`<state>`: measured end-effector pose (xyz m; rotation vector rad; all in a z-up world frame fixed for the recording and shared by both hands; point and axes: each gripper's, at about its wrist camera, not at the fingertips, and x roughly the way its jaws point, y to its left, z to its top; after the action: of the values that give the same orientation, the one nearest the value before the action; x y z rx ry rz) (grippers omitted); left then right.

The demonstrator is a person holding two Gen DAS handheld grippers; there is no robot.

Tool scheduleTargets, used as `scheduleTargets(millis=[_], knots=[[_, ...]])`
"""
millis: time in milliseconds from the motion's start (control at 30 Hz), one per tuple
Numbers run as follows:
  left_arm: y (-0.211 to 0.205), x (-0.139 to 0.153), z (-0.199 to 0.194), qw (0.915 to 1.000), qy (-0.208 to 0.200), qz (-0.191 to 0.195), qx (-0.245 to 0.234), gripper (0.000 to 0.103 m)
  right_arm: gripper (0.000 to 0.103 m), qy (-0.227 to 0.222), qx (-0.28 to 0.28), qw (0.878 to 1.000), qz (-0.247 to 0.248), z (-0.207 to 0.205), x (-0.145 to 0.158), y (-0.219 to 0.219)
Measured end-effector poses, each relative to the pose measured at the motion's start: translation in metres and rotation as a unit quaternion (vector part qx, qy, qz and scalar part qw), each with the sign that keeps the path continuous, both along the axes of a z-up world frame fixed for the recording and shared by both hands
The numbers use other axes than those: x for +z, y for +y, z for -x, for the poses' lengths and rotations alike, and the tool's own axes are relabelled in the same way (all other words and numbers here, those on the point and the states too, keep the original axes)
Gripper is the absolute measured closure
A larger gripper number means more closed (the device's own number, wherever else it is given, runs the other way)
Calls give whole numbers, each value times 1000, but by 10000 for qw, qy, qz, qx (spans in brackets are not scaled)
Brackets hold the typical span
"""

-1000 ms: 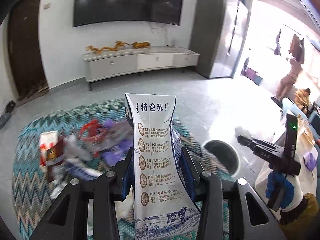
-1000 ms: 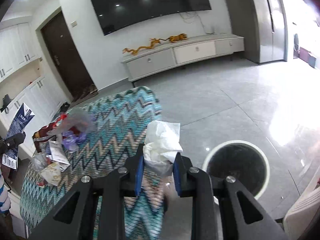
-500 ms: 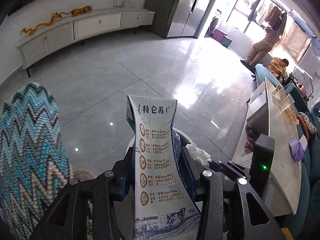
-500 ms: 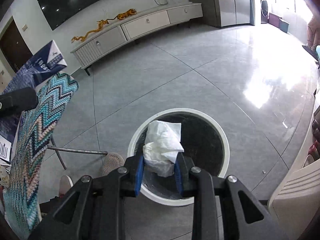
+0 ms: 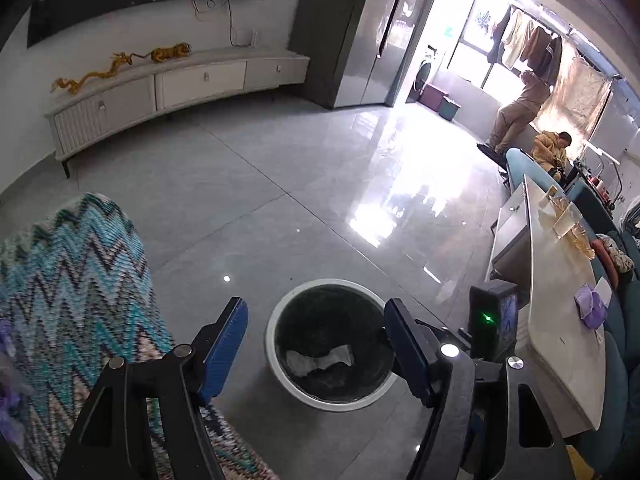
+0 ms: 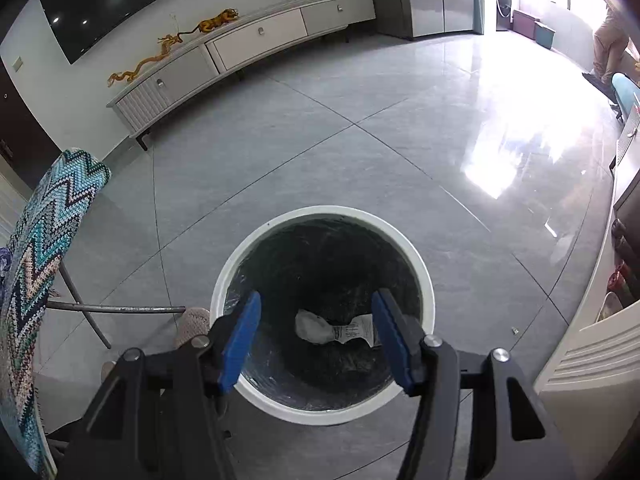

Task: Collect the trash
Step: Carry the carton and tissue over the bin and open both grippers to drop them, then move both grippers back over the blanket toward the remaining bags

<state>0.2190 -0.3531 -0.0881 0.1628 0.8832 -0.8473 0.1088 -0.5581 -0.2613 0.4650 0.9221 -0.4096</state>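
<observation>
Both blue-padded grippers, left (image 5: 316,344) and right (image 6: 316,340), now gape wide and empty above the white-rimmed round bin (image 6: 428,292); the released carton and tissue (image 6: 336,330), seemingly crumpled together, lie below inside.

Left gripper (image 5: 316,340) jaws spread wide and empty, right gripper (image 6: 316,336) likewise

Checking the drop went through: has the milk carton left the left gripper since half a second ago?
Yes. The left gripper is open and empty above the white trash bin; crumpled printed packaging, apparently the carton, lies at the bin's bottom.
</observation>
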Motion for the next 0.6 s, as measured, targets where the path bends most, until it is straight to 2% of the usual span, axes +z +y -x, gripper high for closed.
scheduleTargets(millis=[133,300,433,600], knots=[[53,50,17,9967,-660,287,363,34,47,-512,41,9983,277,14,59,16],[126,106,35,9862,-1305,602,827,29,46,-1413,196,9876,661,41,155,52],[196,141,49,9713,-1887,655,1293,26,46,-2028,461,9734,961,59,223,93],[289,163,51,9549,-2166,642,1928,26,46,-2519,949,9551,1237,70,284,155]])
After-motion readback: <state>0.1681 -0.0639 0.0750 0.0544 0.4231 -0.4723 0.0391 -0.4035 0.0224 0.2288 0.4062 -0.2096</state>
